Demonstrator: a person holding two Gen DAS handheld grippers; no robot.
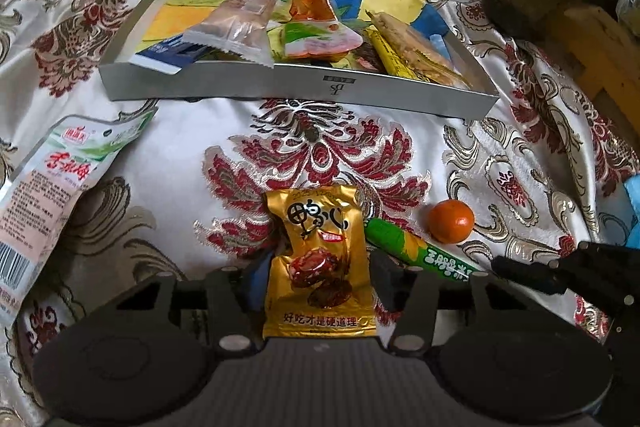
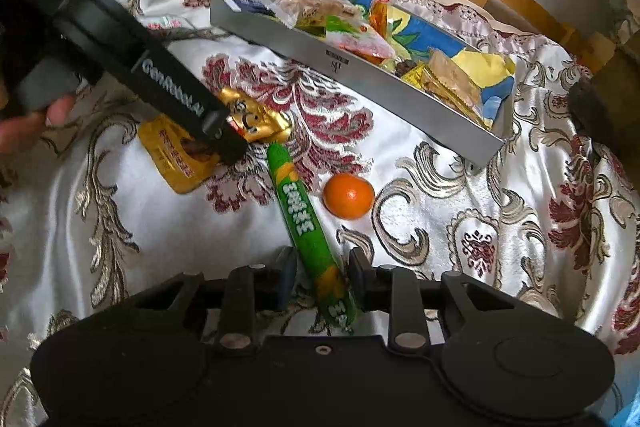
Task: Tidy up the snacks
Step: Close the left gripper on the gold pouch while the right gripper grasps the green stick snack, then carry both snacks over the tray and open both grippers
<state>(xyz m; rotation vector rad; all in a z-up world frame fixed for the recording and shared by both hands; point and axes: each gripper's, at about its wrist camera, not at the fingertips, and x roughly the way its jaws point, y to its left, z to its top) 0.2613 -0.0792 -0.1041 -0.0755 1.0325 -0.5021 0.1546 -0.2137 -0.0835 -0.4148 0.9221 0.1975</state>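
The left tool point(image 1: 316, 281) is seen partly apart, its pads flanking the gold snack packet point(image 1: 320, 263); contact cannot be told. The packet's long axis runs along the fingers. The right tool point(image 2: 323, 277) stands apart around the green sausage stick point(image 2: 308, 227), which points ahead-left. The tray point(image 1: 280, 87) lies beyond.

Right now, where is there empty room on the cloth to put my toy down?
Free cloth lies between the silver tray and the gold snack packet, and left of that packet up to the pink-and-green packet. Right of the tangerine is bare too. It is crowded inside the tray and around the green sausage stick.
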